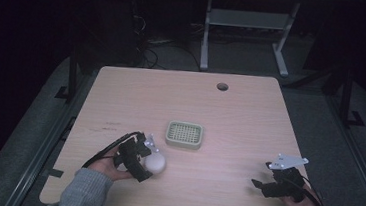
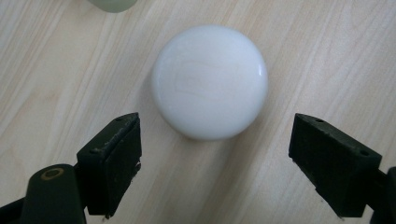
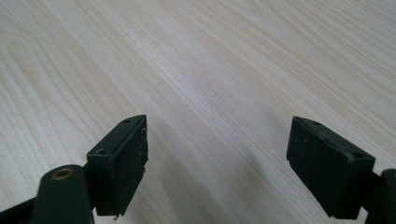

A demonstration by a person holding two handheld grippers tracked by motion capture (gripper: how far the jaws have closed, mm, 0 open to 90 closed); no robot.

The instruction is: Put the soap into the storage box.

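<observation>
Left gripper [image 2: 215,163], jaws spread wide, hovers just short of the white round soap bar [image 2: 210,81] lying on the tabletop [image 1: 249,124] at seven o'clock from the green soap dish [image 1: 184,134], apparently lining up to grasp it, while right gripper [image 3: 217,163] waits wide open.

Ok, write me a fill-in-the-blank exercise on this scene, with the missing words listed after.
1. The left tongs are ____, with the white soap lying just ahead of them, ungripped.
2. The soap's outline is ____.
3. The green dish has a ____ top.
4. Between the right tongs shows bare ____.

Missing words: open; round; grid; table
</observation>
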